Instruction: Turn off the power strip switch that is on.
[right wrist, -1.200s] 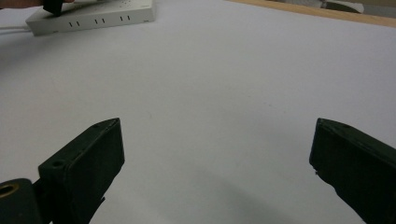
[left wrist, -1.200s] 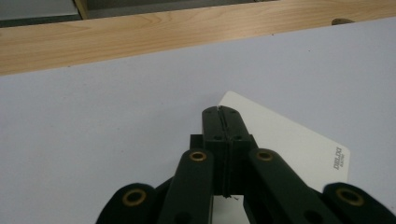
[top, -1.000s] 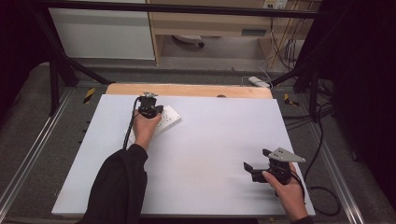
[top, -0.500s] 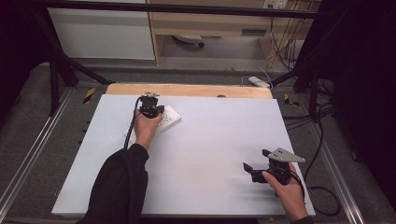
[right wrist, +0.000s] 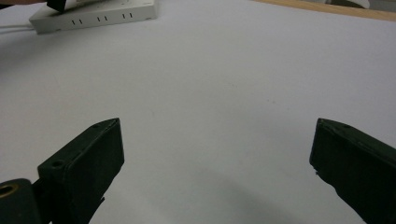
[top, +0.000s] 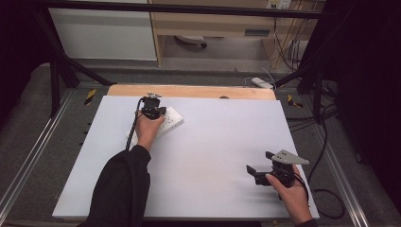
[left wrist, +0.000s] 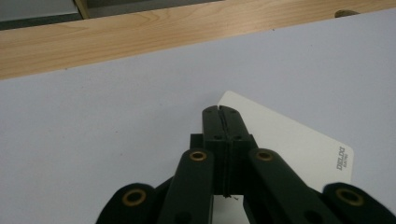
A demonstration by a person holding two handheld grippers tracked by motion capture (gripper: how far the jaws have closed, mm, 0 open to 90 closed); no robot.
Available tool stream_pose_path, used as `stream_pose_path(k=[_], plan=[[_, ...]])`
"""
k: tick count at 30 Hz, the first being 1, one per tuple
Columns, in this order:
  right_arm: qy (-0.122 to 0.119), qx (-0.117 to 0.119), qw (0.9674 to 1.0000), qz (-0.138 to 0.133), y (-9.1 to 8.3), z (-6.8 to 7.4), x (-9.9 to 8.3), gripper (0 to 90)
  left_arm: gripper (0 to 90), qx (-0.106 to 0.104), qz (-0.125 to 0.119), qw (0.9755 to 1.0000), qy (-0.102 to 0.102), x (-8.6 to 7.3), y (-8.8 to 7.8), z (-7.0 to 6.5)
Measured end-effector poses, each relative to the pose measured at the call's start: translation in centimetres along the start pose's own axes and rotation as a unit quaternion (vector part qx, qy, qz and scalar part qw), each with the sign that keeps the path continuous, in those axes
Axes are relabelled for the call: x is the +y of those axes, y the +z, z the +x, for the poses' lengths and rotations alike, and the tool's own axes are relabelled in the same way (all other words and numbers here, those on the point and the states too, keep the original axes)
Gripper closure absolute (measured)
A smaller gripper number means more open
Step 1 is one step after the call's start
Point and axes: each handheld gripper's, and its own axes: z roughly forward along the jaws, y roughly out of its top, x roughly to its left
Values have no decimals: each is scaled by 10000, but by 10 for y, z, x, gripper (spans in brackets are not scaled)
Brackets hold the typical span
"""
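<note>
Your left claw point(top: 152, 105) sits in the upper left of the high view, over a white power strip point(top: 171, 120) that lies slantwise on the white table point(top: 213, 142). In the left gripper view that claw point(left wrist: 221, 112) has its two black jaws pressed flat together with nothing between them, their tips over the strip's point(left wrist: 299, 140) rounded corner. Whether the tips touch the strip you cannot tell. A small grey brand mark sits near the strip's right edge there. Beyond the white surface, a strip of bare wood point(left wrist: 140, 32) runs along the table's far edge.

Moving right, the middle of the table is bare white.

Your right claw point(top: 253, 172) is at the lower right of the high view, low over the table, its grey three-cornered plate point(top: 286, 157) on top, pointing left. In the right gripper view its jaws stand wide apart, holding nothing point(right wrist: 217, 154), and the power strip point(right wrist: 95, 16) lies far off in the upper left of the frame, its slots facing you.
</note>
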Motion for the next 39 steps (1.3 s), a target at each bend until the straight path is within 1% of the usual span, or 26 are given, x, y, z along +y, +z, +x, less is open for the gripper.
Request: stream_pose_path(k=[15,21,22,23,25,28,30,32,37,39], plan=[[3,-3,10000,-1,-1,0,0,34,900,28,-3,10000,46,0,1,-1],[-10,-3,10000,-4,0,0,0,34,900,35,50,10000,64,2,2,-1],[-10,-1,10000,-3,0,0,0,34,900,36,93,9999,91,2,2,-2],[0,0,10000,-5,-1,0,0,34,900,-21,65,9999,75,2,3,-2],[-7,4,10000,-3,-1,0,0,34,900,-26,69,9999,115,2,4,-5],[12,3,10000,-9,-1,0,0,34,900,-72,82,9999,116,3,6,-10],[13,1,10000,-9,-1,-1,0,34,900,-58,90,9998,144,4,7,-13],[9,-7,10000,-24,-1,-1,0,34,900,-70,68,9998,172,4,7,-15],[10,-10,10000,-41,-2,-1,1,34,900,-90,-120,9996,221,7,1,-16],[11,-7,10000,-39,-1,-1,1,33,900,-55,-171,9996,214,9,-1,-15]])
